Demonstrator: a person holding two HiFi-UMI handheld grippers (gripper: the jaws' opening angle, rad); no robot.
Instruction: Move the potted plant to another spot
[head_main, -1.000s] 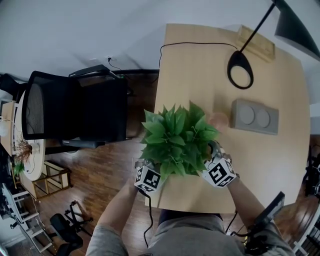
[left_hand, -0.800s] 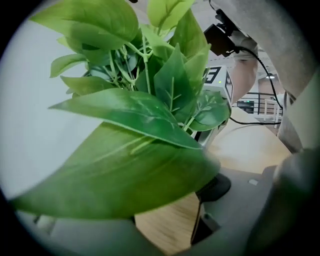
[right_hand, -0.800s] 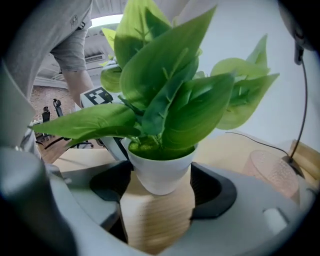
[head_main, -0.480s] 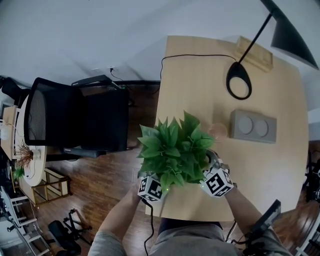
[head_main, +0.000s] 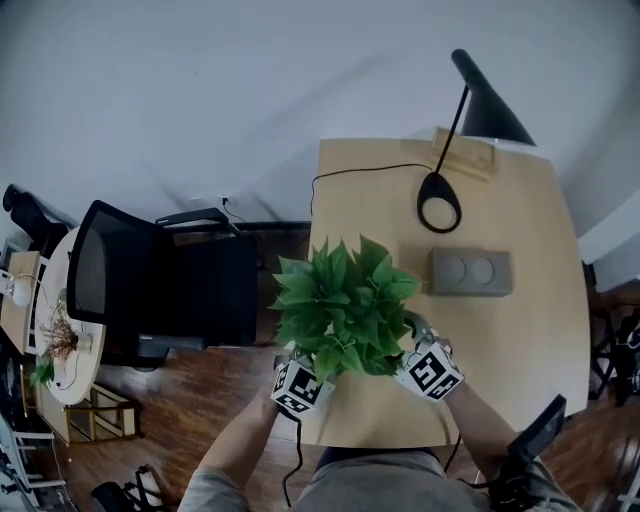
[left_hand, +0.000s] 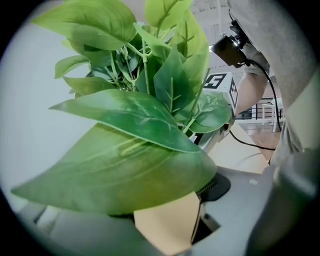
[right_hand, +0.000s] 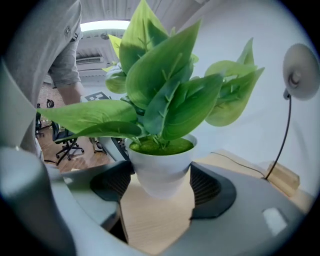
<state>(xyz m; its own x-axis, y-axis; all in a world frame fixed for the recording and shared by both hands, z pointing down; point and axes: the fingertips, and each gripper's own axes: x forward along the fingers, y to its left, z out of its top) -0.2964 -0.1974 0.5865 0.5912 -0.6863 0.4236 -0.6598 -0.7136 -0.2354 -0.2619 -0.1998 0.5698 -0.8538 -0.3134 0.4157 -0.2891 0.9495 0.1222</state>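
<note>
The potted plant (head_main: 340, 305) is a bushy green plant in a white pot (right_hand: 162, 170). It is held above the near left part of the light wooden desk (head_main: 500, 340). My right gripper (right_hand: 162, 187) is shut on the pot, with a dark pad against each side, and the pot's bottom hangs above the desk top. My right gripper (head_main: 412, 348) is at the plant's right and my left gripper (head_main: 310, 365) at its left. In the left gripper view, big leaves (left_hand: 130, 165) hide the pot and most of the left gripper (left_hand: 165, 220).
A black desk lamp (head_main: 438, 202) with a round base stands at the back of the desk, its cable (head_main: 360, 172) running left. A grey box (head_main: 470, 272) with two round discs lies right of the plant. A black office chair (head_main: 160, 290) stands left of the desk on wooden floor.
The plant and both grippers have come a little toward me and away from the grey box. The head view has pulled back and shows more wall.
</note>
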